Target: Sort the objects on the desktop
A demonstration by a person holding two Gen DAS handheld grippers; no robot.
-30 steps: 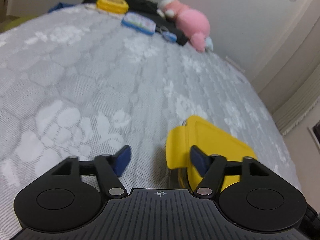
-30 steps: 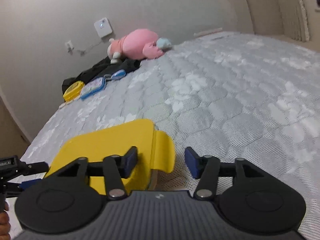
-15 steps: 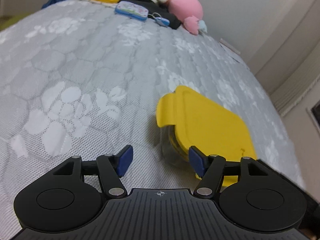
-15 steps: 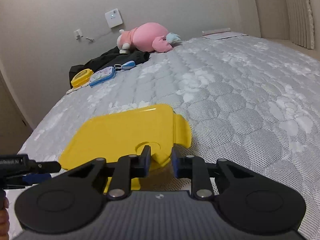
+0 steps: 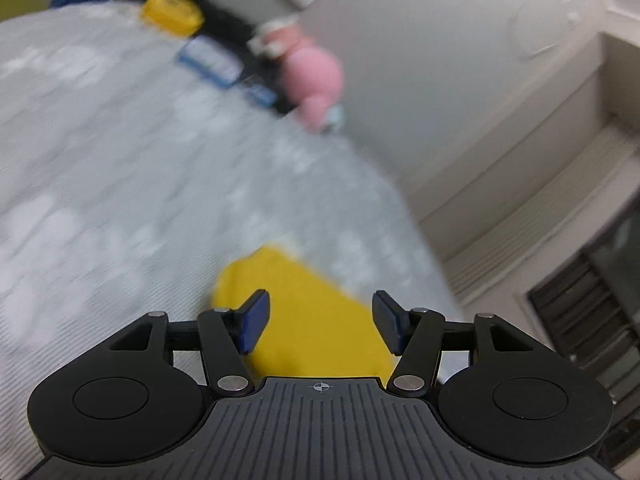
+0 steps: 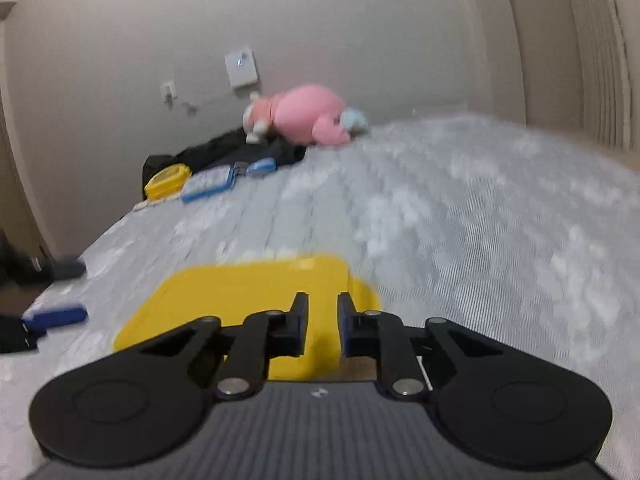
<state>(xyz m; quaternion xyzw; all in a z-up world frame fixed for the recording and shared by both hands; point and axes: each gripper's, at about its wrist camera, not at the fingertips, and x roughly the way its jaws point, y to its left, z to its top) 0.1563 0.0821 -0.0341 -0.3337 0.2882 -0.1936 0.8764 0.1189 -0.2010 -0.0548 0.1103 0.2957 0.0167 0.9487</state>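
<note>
Right gripper (image 6: 322, 330) jaws closing, nearly together over the yellow lid (image 6: 248, 296), actual grip impossible to tell; left gripper (image 5: 320, 326) jaws closing, apart above the same lid (image 5: 304, 320); grey quilted mattress (image 6: 460, 220) beneath; pink plush toy (image 6: 308, 114), small yellow box (image 6: 166, 180) by beige wall (image 6: 120, 40).

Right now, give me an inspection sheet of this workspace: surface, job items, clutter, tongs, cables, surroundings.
Surface: grey quilted mattress, floral pattern.
Job's things: yellow lid on its container, near edge; small yellow box, blue-edged case, blue tag at the far end.
Clutter: pink plush toy, black garment.
Tongs: left tongs closing over the lid, contact unclear; right tongs closing, narrow gap, grip on the lid's tab unclear.
Cables: thin cord from wall outlet.
Surroundings: beige wall, wall panel, curtain.
</note>
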